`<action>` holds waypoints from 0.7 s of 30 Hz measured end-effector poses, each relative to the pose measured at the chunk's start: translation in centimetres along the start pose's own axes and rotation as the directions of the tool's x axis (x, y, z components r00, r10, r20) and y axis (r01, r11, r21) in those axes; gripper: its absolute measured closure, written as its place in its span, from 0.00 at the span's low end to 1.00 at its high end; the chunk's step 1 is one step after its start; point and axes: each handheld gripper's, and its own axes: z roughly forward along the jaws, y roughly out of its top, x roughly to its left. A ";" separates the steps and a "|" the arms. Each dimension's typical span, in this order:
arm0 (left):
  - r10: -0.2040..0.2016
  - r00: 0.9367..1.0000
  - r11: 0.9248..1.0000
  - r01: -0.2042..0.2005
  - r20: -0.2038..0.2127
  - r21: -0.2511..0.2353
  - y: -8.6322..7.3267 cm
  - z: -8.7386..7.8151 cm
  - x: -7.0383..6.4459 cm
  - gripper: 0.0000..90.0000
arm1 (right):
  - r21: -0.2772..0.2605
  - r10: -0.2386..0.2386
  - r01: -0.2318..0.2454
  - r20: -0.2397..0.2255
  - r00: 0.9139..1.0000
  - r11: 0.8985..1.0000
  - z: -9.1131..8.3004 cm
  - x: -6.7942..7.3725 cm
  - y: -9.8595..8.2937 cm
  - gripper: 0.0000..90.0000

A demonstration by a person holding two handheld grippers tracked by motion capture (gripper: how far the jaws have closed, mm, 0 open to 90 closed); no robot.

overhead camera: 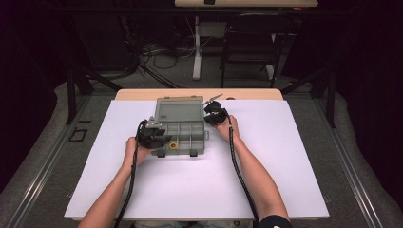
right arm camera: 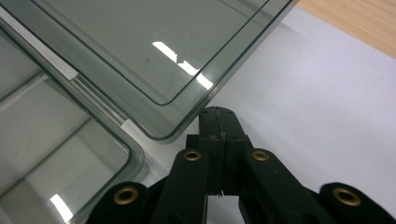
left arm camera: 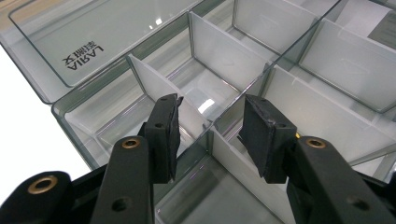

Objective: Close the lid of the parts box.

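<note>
Box (overhead camera: pixel 183 128), clear plastic with its lid laid back, sat near the table's (overhead camera: pixel 285 180) far edge in the high view. Our left gripper (left arm camera: pixel 212 123) hung spread above a divider (left arm camera: pixel 159 91), probably to lift it. Our right gripper (right arm camera: pixel 219 122), pressed together, waited just beside the lid's (right arm camera: pixel 140 42) corner, perhaps to steady it.

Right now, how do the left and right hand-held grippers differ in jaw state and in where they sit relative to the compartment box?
The left hand-held gripper has its jaws spread apart; the right hand-held gripper has its jaws pressed together with nothing between them. The left one hangs over the divided compartments of the clear box; the right one sits beside the corner of the box's open lid, over the white table cover. Both have black jaws.
</note>
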 end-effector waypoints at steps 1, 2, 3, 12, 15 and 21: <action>0.000 1.000 1.000 0.000 0.000 0.000 0.0 0.0 0.0 0.63 | 0.001 -0.003 0.003 0.002 1.000 1.000 0.0 0.0 0.0 1.00; -0.001 1.000 1.000 0.001 0.001 -0.002 0.0 0.0 0.0 0.63 | 0.002 -0.004 0.004 0.003 1.000 1.000 0.0 0.0 0.0 1.00; 0.000 1.000 1.000 0.000 0.001 -0.001 0.0 0.0 0.0 0.63 | -0.010 0.003 -0.003 0.002 1.000 1.000 0.1 0.0 0.0 1.00; 0.000 1.000 1.000 0.000 0.002 -0.002 0.0 0.0 0.0 0.63 | -0.018 -0.003 0.003 0.017 1.000 1.000 0.2 0.1 0.1 1.00; 0.001 1.000 1.000 -0.001 0.001 -0.002 0.0 0.0 0.0 0.64 | -0.023 0.001 0.000 0.019 1.000 1.000 0.2 0.1 0.1 1.00; -0.001 1.000 1.000 0.001 0.002 -0.002 0.0 0.0 0.0 0.64 | -0.036 -0.008 0.009 0.025 1.000 0.999 0.0 0.1 0.2 1.00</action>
